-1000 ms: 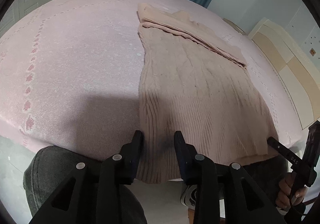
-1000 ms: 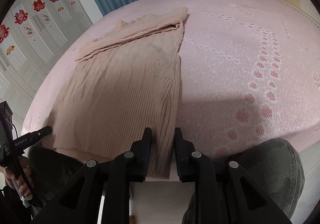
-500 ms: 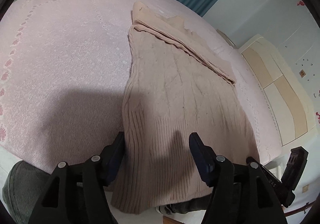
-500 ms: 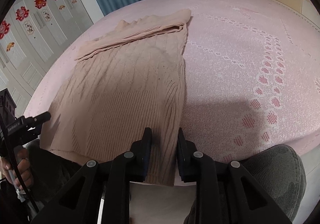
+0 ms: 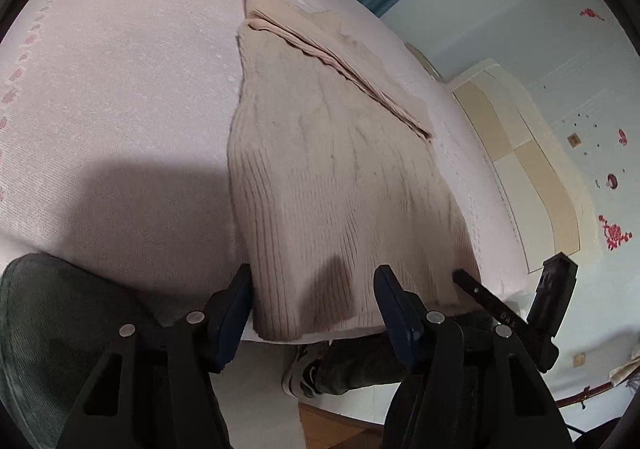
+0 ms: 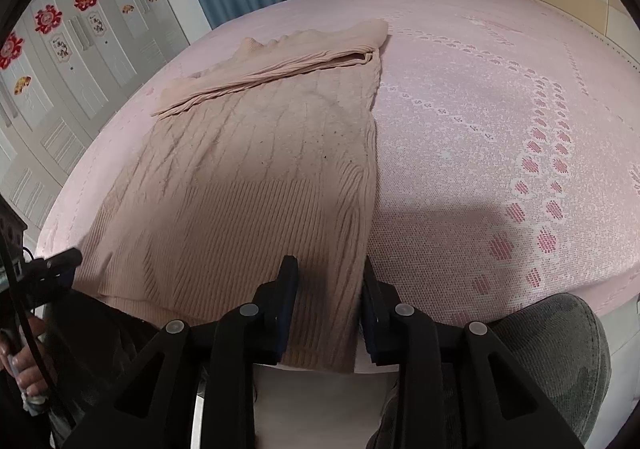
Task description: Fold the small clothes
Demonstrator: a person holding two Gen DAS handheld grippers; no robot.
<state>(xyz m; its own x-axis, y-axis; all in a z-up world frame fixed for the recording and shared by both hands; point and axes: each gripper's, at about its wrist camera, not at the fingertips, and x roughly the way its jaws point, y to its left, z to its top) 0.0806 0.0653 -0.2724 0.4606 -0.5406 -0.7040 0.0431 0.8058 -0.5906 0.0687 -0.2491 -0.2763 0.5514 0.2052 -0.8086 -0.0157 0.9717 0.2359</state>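
Beige knit sweater (image 5: 340, 177) lies flat on the pink bedspread (image 5: 120, 89), hem hanging just over the near edge; sleeves already folded across the top near the collar, so 1 fold looks done.

Change: left gripper (image 5: 312, 301) was narrow at the hem's left corner 1 s ago; its jaws have just been opening, then eased back a little, and now straddle the hem with cloth between them but no pad pressing on it; not holding anything. View also swung toward the headboard (image 5: 520, 169).

Right gripper (image 6: 326, 301) sits at the hem's right corner; its jaws have just been opening too, from nearly closed to a moderate gap; cloth runs between them, pads look clear of it, so released.

Read: both hem corners let go; likely a re-grip or repositioning before lifting the hem up toward the collar; risk is grabbing only 1 layer.
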